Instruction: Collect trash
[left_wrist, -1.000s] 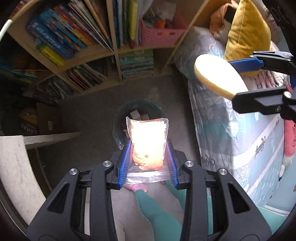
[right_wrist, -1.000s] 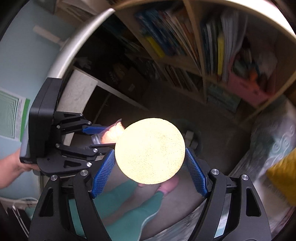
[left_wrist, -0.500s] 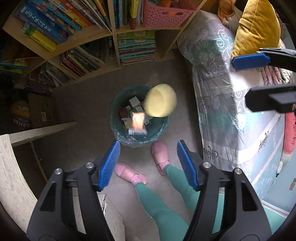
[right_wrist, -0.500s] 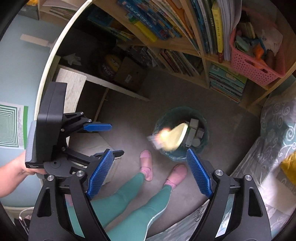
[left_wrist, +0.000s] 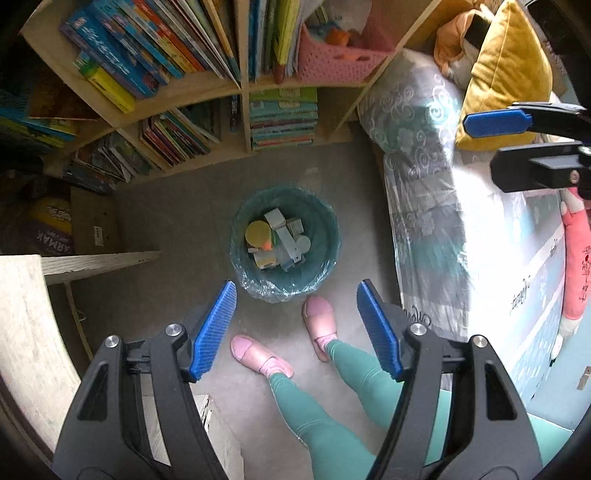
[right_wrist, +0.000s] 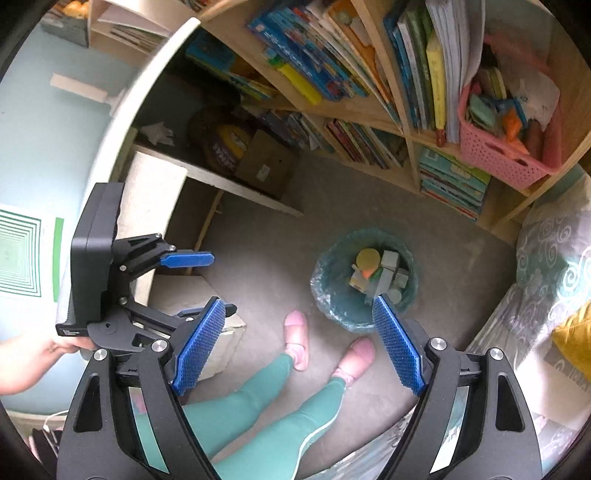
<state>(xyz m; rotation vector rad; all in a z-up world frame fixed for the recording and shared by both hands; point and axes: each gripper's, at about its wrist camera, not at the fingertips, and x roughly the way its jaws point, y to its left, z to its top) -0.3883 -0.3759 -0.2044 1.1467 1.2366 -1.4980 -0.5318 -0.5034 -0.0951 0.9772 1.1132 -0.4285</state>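
Both your grippers stand wide with nothing between the pads; the left gripper (left_wrist: 295, 328) and the right gripper (right_wrist: 299, 343) have just been opening. The trash, a yellow disc (left_wrist: 257, 232) among boxes, lies in the bin (left_wrist: 325, 229) on the floor, straight below and just ahead of the left one, by your feet. No loose trash shows; you must look elsewhere.

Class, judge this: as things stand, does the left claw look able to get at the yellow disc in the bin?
Probably yes: the left claw is open and empty above the bin, where the yellow disc lies uncovered on top.
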